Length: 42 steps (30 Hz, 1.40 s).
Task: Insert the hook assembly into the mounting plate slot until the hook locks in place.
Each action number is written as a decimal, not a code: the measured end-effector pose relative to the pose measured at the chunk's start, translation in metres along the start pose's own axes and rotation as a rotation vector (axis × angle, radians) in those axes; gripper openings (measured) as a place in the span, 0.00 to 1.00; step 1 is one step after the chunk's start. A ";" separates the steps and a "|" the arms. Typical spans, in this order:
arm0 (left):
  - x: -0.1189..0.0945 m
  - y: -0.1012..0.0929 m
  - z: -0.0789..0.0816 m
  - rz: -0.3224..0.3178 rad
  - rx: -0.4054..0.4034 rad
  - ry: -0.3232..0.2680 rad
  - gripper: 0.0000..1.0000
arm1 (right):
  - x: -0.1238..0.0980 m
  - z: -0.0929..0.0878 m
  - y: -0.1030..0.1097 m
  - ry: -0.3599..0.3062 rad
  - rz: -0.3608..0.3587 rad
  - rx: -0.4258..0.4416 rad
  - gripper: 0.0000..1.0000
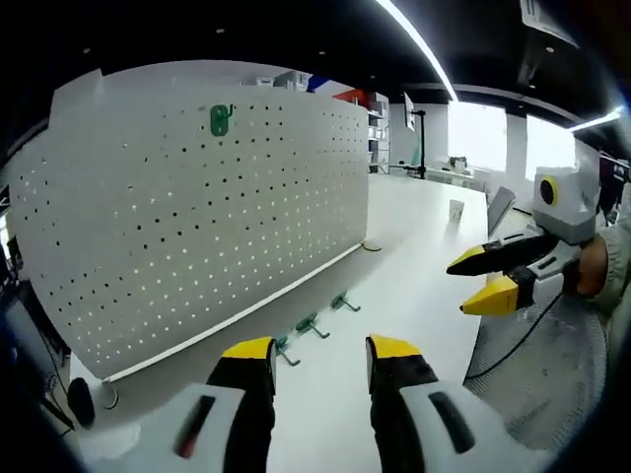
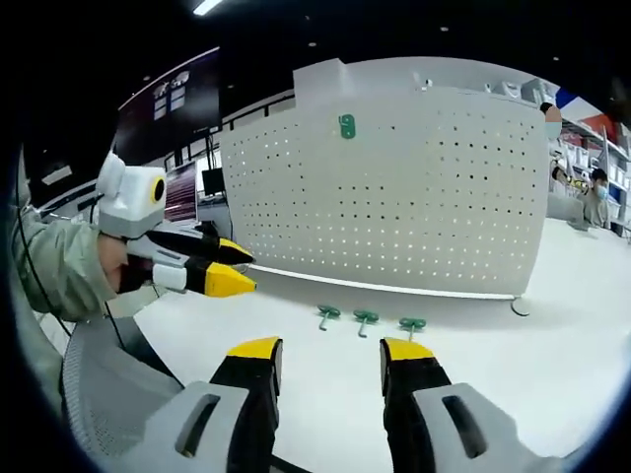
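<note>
On the white bench (image 2: 552,335), a tall white perforated metal pegboard (image 2: 414,187) stands upright, with one green plastic hook (image 2: 346,125) already mounted near its top. Three more green hooks with metal stems (image 2: 366,318) lie in a row on the bench just before the board's foot, apart from each other. No writing is legible. The left tool (image 1: 321,347) and the right tool (image 2: 330,348), both yellow-tipped, hover wide apart-jawed and empty, short of the hooks.

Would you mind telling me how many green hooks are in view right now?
4. One green hook already hangs high on the white pegboard. Three lie in a row on the table before it: hook, hook, hook. None seems hidden.
</note>
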State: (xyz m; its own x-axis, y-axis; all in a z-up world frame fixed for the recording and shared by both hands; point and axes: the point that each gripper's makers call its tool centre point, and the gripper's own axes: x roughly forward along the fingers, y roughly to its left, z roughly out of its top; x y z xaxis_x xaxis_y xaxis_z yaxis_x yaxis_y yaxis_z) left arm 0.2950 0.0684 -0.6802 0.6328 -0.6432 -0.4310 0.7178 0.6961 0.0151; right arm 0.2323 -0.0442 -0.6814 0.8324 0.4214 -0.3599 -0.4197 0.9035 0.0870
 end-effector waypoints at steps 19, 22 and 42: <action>0.046 0.041 -0.021 0.013 0.055 0.097 0.37 | 0.007 -0.007 -0.010 -0.009 -0.026 0.029 0.37; 0.050 0.044 -0.027 0.012 0.057 0.116 0.37 | 0.006 -0.006 -0.011 -0.017 -0.033 0.030 0.37; 0.085 0.060 -0.048 -0.027 0.146 0.218 0.33 | 0.004 -0.004 -0.018 -0.047 -0.042 0.107 0.36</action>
State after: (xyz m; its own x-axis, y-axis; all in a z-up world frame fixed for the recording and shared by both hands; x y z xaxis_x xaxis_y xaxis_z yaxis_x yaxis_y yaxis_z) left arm 0.3779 0.0714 -0.7594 0.5465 -0.5663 -0.6170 0.7780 0.6160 0.1238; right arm 0.2417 -0.0593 -0.6879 0.8656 0.3840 -0.3214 -0.3453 0.9225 0.1725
